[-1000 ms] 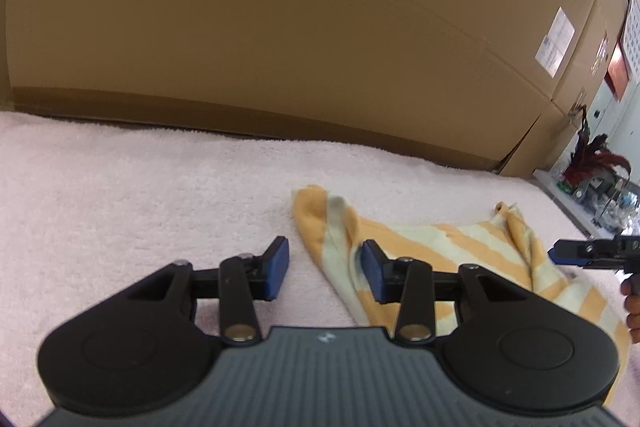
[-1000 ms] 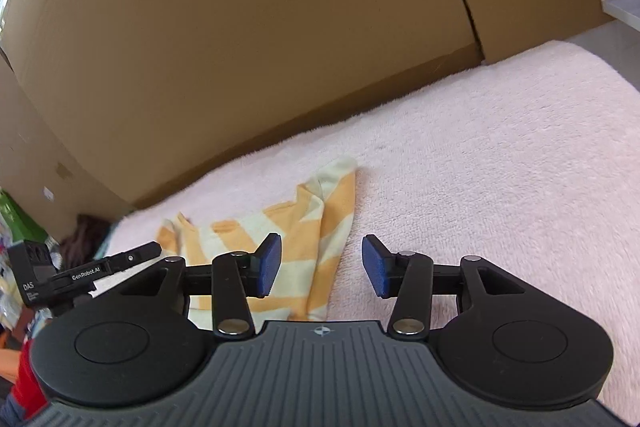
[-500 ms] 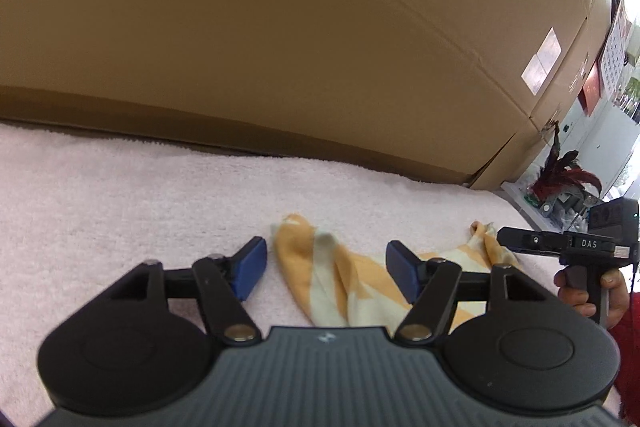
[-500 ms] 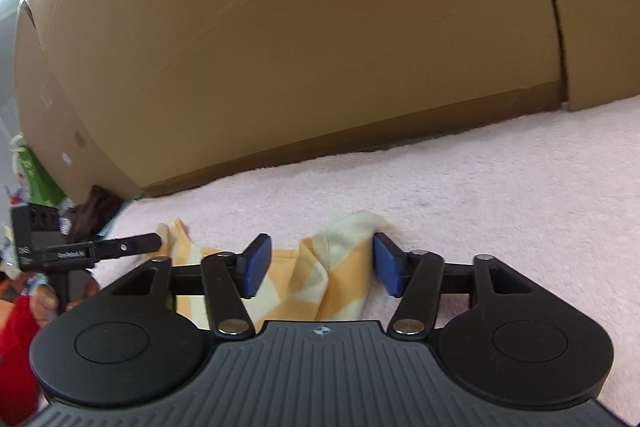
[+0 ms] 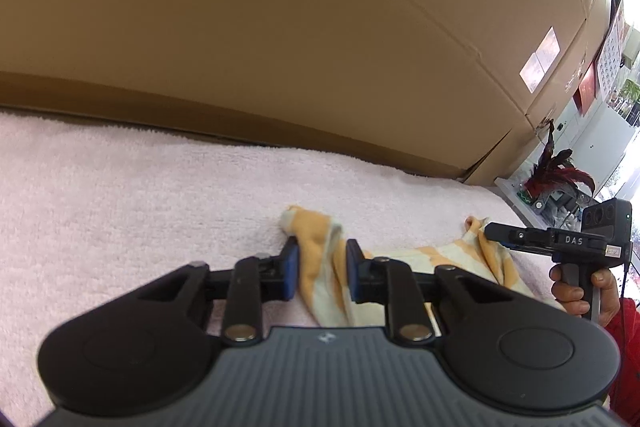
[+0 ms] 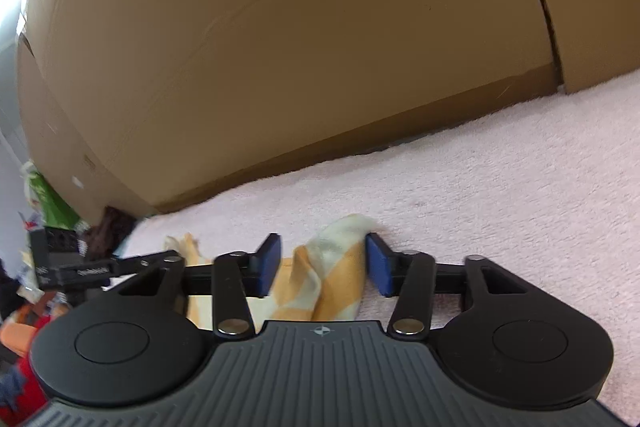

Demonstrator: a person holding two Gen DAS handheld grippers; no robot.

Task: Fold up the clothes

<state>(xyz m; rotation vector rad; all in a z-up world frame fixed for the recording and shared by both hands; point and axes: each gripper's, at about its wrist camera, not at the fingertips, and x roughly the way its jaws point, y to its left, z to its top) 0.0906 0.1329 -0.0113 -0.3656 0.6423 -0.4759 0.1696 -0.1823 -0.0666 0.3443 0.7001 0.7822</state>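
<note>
Garment, one, between two closing tools, perhaps pinched.

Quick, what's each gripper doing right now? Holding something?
Left gripper: fingers closing, pads pressed on a corner of the striped cloth.
Right gripper: fingers closing around the cloth's other corner, not yet gripping it.

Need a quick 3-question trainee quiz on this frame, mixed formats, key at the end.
1. True or false: the striped garment lies on a pink towel.
2. What stands behind the towel? A) cardboard boxes B) a mirror C) a curtain
3. Fill in: cloth sits between the pads of the left gripper and of the right gripper, and both sets of jaws are ____.

Key: 1 true; 2 A, cardboard boxes; 3 closing.
</note>
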